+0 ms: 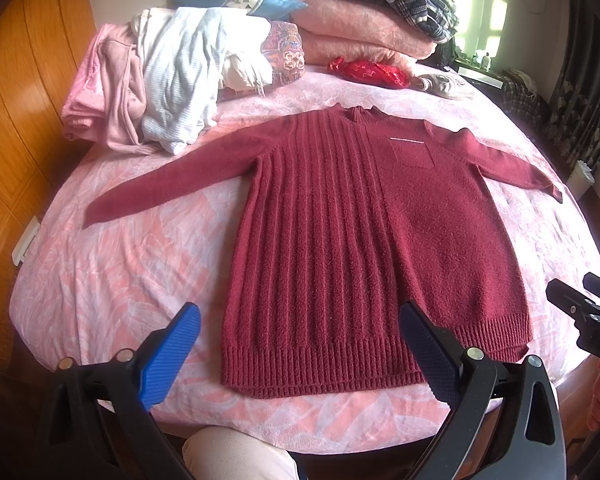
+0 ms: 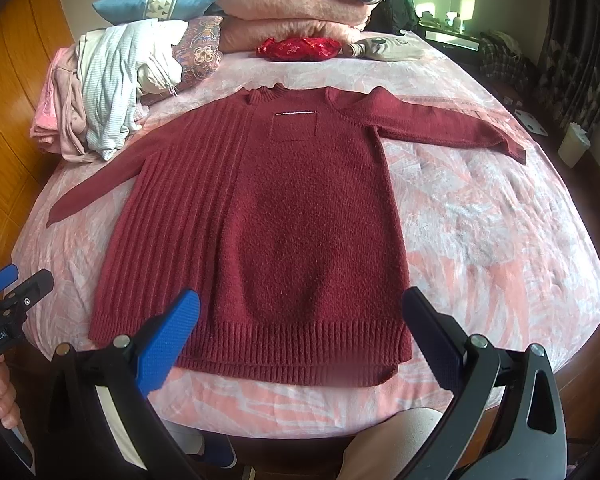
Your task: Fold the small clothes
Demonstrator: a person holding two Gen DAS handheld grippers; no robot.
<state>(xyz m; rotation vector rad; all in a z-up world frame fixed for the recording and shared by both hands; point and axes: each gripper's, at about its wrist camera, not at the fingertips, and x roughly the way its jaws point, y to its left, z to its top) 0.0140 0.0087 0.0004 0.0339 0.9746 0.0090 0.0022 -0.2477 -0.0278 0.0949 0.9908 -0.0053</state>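
Observation:
A dark red knitted sweater (image 1: 364, 232) (image 2: 268, 220) lies flat and face up on the pink bed (image 1: 112, 280) (image 2: 500, 240), collar at the far side, hem toward me, both sleeves spread outward. My left gripper (image 1: 300, 316) hovers open just above the hem, its blue left finger (image 1: 172, 356) over the sheet and the dark right finger over the knit. My right gripper (image 2: 300, 304) is open too, straddling the hem's right half, with nothing between its fingers. Each gripper shows at the edge of the other's view.
A heap of pink, white and striped clothes (image 1: 160, 80) (image 2: 100, 92) sits at the far left of the bed. Pillows, folded pink blankets (image 1: 356, 36) and a plaid garment stack at the head. A red pouch (image 1: 368, 72) and a beige cloth lie beyond the collar. Wooden wall at left.

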